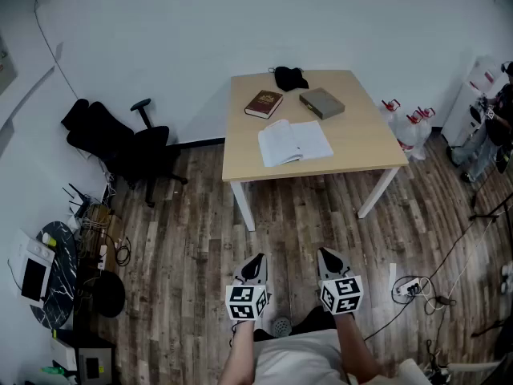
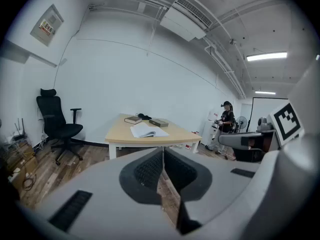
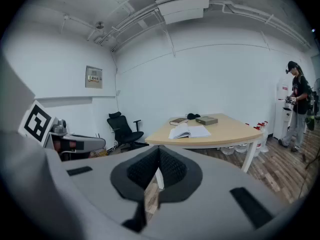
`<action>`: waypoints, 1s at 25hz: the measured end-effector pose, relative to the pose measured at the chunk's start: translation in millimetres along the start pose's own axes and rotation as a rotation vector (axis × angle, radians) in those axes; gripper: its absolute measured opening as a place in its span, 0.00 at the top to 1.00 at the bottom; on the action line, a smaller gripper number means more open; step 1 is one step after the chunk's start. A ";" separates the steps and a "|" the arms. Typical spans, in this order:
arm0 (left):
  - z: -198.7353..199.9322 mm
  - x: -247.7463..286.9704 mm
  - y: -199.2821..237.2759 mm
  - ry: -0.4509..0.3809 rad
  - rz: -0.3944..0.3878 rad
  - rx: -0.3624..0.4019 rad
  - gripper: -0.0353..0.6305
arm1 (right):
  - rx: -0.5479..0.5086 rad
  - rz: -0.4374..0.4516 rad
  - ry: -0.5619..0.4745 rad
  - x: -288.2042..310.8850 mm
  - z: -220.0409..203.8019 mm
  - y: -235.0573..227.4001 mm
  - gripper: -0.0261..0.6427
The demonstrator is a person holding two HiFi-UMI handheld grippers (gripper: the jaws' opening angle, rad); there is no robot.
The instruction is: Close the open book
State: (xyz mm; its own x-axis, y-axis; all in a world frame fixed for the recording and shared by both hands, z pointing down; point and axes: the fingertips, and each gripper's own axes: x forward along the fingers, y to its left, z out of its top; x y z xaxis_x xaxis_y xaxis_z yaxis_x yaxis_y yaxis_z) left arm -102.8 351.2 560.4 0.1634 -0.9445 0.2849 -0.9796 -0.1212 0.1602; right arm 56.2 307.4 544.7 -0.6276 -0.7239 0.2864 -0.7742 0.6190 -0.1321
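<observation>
An open book (image 1: 294,142) with white pages lies near the front edge of a light wooden table (image 1: 365,147); it also shows as the open book (image 2: 147,130) in the left gripper view and the open book (image 3: 189,131) in the right gripper view. Both grippers hang well short of the table, over the floor. My left gripper (image 1: 255,266) is shut with nothing in it. My right gripper (image 1: 329,258) is shut and empty too. In their own views the left gripper (image 2: 163,151) and right gripper (image 3: 159,154) show jaws pressed together.
A closed brown book (image 1: 264,103), a closed grey book (image 1: 321,103) and a black object (image 1: 290,78) lie at the table's back. A black office chair (image 1: 120,145) stands left of the table. Cables and a power strip (image 1: 410,287) lie on the floor at right. A person (image 3: 298,105) stands far right.
</observation>
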 end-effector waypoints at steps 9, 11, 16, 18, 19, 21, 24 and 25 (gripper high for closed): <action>8.3 -6.5 -9.8 -0.006 -0.032 -0.009 0.91 | 0.000 -0.002 -0.017 -9.5 5.3 1.4 0.95; 10.5 -5.8 -9.9 -0.010 -0.031 -0.004 0.91 | -0.006 0.004 -0.021 -9.2 7.1 2.4 0.95; 18.9 -8.9 -7.9 -0.027 -0.015 0.034 0.91 | 0.008 0.030 -0.100 -14.4 21.6 7.1 0.95; 21.6 -10.8 -6.5 -0.033 -0.016 0.046 0.91 | 0.002 0.033 -0.113 -15.0 25.5 9.7 0.95; 22.7 -11.8 -5.9 -0.036 -0.018 0.048 0.91 | -0.004 0.034 -0.111 -14.6 26.2 11.3 0.95; 24.5 -14.5 -5.5 -0.042 -0.022 0.048 0.91 | -0.013 0.037 -0.104 -14.9 25.1 14.6 0.95; 27.1 -16.8 -6.7 -0.051 -0.029 0.056 0.90 | -0.016 0.047 -0.085 -16.1 18.7 18.1 0.84; 28.3 -16.6 -7.2 -0.052 -0.030 0.058 0.88 | -0.016 0.048 -0.079 -16.0 16.8 17.9 0.83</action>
State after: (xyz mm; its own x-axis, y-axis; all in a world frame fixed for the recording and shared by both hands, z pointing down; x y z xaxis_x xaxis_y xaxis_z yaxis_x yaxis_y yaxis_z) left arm -101.8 359.1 527.7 0.1876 -0.9548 0.2307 -0.9798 -0.1655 0.1120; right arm 51.0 325.0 521.7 -0.6691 -0.7145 0.2044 -0.7419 0.6580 -0.1287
